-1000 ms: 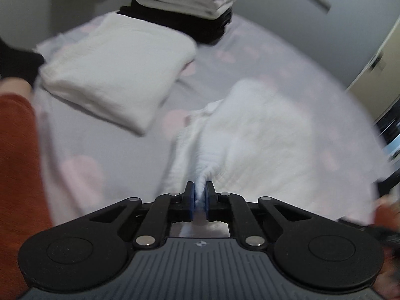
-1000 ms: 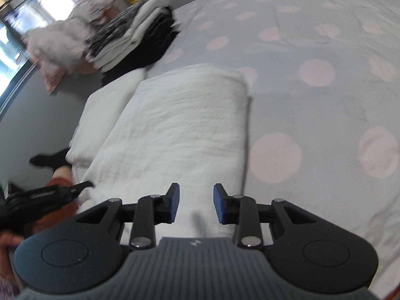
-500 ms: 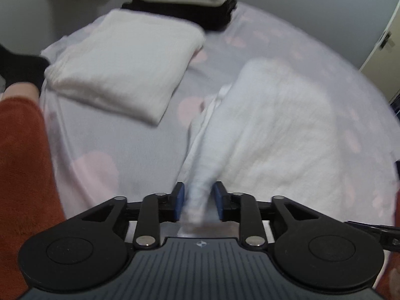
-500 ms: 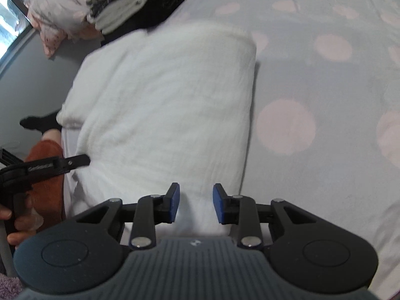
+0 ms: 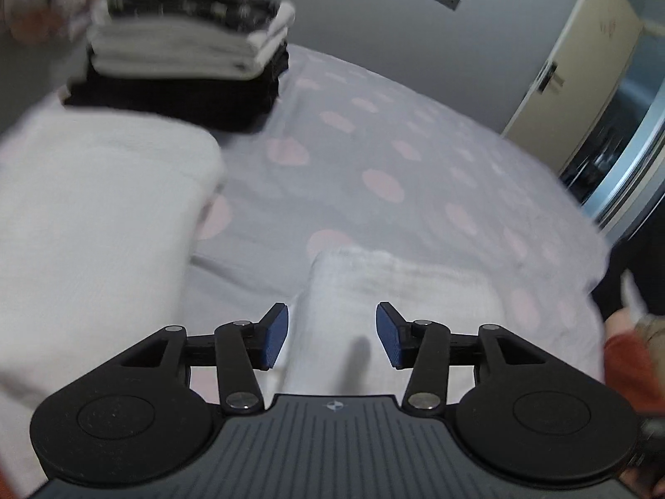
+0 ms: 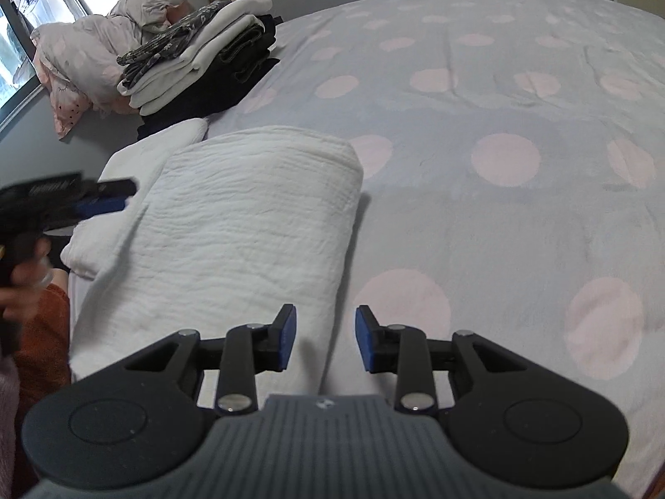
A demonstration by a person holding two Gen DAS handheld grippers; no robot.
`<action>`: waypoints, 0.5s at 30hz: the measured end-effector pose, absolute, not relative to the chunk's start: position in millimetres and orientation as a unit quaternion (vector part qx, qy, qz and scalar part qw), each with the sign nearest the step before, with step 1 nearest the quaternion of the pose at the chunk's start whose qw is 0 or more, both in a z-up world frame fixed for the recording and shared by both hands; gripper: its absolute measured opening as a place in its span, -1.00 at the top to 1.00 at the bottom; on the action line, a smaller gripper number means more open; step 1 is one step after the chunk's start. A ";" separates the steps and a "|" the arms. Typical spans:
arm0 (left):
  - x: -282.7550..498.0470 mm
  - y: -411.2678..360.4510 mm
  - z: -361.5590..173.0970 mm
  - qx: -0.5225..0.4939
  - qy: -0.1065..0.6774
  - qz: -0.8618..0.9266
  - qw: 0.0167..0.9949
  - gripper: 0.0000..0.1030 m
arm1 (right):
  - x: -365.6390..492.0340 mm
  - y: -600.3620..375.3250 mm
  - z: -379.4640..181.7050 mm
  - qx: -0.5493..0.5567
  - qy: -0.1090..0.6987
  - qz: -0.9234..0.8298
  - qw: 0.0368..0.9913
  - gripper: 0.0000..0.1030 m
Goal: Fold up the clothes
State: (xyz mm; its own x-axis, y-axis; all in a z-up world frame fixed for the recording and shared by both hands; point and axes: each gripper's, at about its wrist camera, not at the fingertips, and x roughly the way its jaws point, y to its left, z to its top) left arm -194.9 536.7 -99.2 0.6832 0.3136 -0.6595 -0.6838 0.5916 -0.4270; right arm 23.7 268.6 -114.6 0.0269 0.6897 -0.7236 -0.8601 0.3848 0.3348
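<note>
A white crinkled garment (image 6: 249,216) lies folded on the dotted bed sheet (image 6: 498,216). My right gripper (image 6: 324,332) hovers open over the garment's near right edge, with nothing pinched. My left gripper (image 5: 328,328) is over the garment's (image 5: 399,287) left end. Its jaws are opening and the pads stand clear of the cloth below them. From the right wrist view the left gripper (image 6: 112,195) shows at the far left, held by a hand. A second folded white garment (image 5: 91,216) lies just to the left.
A stack of folded light and dark clothes (image 6: 199,58) stands at the bed's far corner. Behind it is a heap of pale bedding (image 6: 91,54). An orange sleeve (image 5: 623,349) is at the right edge. A door (image 5: 582,62) stands beyond the bed.
My left gripper was shut on a pinch of the white garment. It has let go, spread its jaws and swung sideways. The right gripper crept forward over the garment's edge.
</note>
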 end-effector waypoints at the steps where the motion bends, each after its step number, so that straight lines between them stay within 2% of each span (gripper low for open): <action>1: -193.3 546.3 -107.8 -0.368 0.261 0.285 0.846 -0.05 | 26.2 271.4 -115.7 -0.099 0.431 0.546 0.711 0.32; 3: -189.4 560.3 -123.5 -0.411 0.248 0.264 0.837 0.01 | 31.2 277.2 -117.6 -0.096 0.429 0.545 0.714 0.32; 4: -187.0 565.3 -129.7 -0.428 0.245 0.258 0.831 0.35 | 33.8 280.1 -119.0 -0.092 0.430 0.544 0.715 0.32; 7: -185.9 563.2 -127.4 -0.428 0.221 0.253 0.839 0.85 | 42.2 288.0 -122.0 -0.077 0.432 0.538 0.720 0.32; 12: -206.8 542.9 -96.5 -0.379 0.187 0.276 0.863 0.87 | 48.5 298.7 -115.7 -0.043 0.419 0.536 0.732 0.32; 15: -221.2 543.1 -100.2 -0.376 0.195 0.313 0.850 0.87 | 41.9 309.8 -105.1 -0.044 0.390 0.551 0.736 0.32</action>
